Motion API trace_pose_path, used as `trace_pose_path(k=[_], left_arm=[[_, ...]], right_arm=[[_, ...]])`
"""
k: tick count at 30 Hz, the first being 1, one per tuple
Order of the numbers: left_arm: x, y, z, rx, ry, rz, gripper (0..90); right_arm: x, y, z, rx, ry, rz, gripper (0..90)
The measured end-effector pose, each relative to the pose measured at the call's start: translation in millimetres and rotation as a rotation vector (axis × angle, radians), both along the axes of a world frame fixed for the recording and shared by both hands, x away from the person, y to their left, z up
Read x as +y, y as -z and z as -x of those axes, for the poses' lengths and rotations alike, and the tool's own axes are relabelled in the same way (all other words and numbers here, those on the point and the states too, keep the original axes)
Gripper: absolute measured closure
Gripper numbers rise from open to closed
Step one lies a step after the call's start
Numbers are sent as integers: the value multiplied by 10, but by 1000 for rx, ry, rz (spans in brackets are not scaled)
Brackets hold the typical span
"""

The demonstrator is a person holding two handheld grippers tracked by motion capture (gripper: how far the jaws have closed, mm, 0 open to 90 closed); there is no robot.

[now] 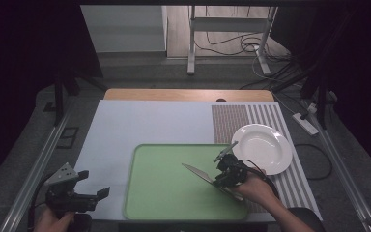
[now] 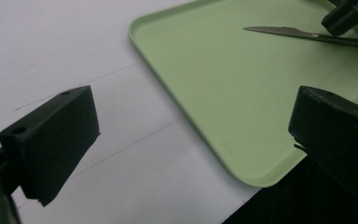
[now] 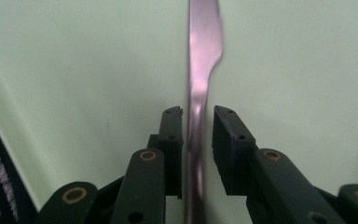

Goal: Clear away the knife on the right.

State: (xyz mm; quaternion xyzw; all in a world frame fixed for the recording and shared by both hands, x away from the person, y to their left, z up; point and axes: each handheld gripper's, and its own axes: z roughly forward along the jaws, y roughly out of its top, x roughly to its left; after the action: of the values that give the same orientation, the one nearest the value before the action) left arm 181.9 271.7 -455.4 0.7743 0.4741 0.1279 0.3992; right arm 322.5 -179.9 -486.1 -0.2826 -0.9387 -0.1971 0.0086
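Observation:
A metal table knife [image 1: 200, 174] [image 3: 204, 46] hangs low over the right half of a light green tray [image 1: 164, 193] [image 3: 74, 70], its blade pointing left and slightly away. My right gripper [image 1: 221, 182] [image 3: 198, 114] is shut on the knife's handle, with a jaw on each narrow edge. In the left gripper view the knife [image 2: 298, 33] lies close over the tray [image 2: 242, 93], and the right gripper [image 2: 345, 14] shows at the top right corner. My left gripper [image 1: 94, 186] [image 2: 191, 135] stands open and holds nothing, just off the tray's near left corner above the white mat [image 2: 98, 46].
A white plate [image 1: 263, 147] rests on a striped placemat [image 1: 232, 121] right of the tray. The white mat [image 1: 140, 121] covers the table beyond and left of the tray. A wooden table edge [image 1: 188, 94] shows at the far side, with cables on the floor behind.

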Motion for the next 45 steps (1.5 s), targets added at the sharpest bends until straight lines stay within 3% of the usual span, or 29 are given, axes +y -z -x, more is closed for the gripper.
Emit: trace_pose_path(k=[3, 7, 10, 12, 15, 22, 27, 32, 39, 45], left_arm=[[-7, -2, 3, 0, 0, -5, 15], [-3, 0, -5, 8, -1, -4, 16], [5, 2, -4, 7, -2, 0, 16], [8, 2, -3, 7, -3, 2, 16], [7, 3, -3, 7, -3, 2, 16], [0, 0, 3, 1, 0, -2, 16], [2, 0, 5, 0, -1, -1, 16], [-2, -2, 6, -3, 2, -5, 16], [-1, -2, 8, -3, -1, -1, 16], [-3, -4, 6, -3, 1, -5, 16]], right_arm=[[130, 9, 2, -33, -78, 22, 900], [385, 21, -30, -71, -150, 15, 900], [548, 92, -105, -72, -192, 16, 900], [608, 151, -151, -68, -186, 38, 900], [612, 172, -239, -80, -174, 31, 900], [415, 148, -386, -100, -91, 74, 900], [245, 128, -432, -83, -50, 91, 900], [92, 118, -403, -57, -17, 90, 900], [-70, 95, -258, -16, -21, 113, 900], [-243, 84, -287, 8, 14, 111, 900]])
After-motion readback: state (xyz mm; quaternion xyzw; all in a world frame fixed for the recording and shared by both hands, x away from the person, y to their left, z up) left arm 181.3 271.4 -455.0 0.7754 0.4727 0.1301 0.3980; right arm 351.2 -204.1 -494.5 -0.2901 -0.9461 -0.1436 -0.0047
